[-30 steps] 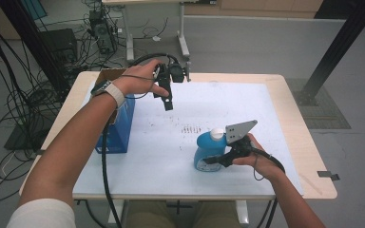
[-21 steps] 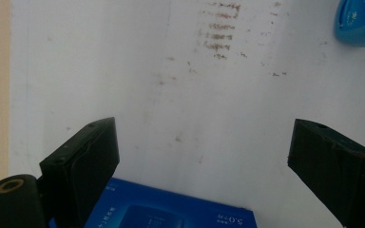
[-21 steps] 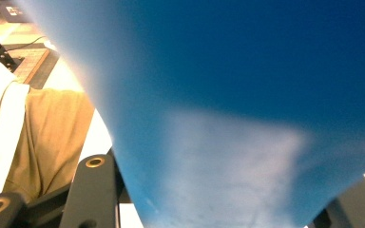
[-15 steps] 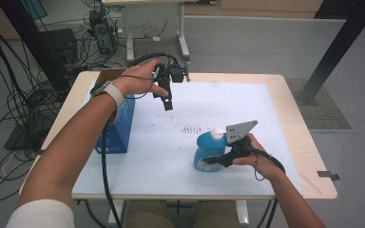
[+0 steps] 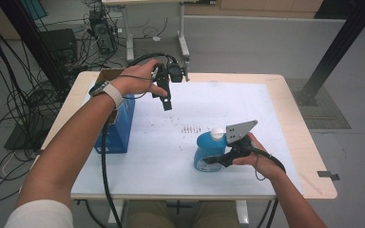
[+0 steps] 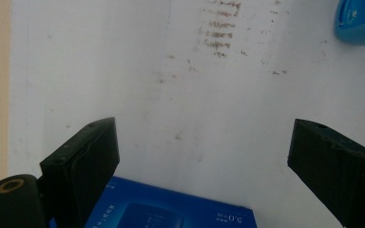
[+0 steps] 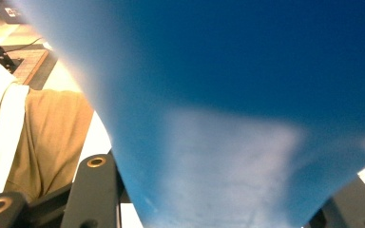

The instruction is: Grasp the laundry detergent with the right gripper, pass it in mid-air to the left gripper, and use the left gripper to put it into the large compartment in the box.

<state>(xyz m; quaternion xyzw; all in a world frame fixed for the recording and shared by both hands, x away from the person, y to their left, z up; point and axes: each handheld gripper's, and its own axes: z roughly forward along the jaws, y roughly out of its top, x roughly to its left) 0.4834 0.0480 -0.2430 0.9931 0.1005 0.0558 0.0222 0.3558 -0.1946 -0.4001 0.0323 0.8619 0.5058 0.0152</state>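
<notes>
Blue bottle (image 5: 208, 153), near right: rigid, smooth, slippery plastic; right tongs (image 5: 215, 159) clamp its body. Left tongs (image 5: 167, 105) wide, empty.

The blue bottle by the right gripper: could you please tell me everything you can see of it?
The blue bottle looks like glossy plastic, squat and rounded, with a white cap and a round label on its front. It stands upright on the white table cover, near the front edge. The right gripper is shut on its body; the gripper's own view shows blurred blue between its jaws.
</notes>
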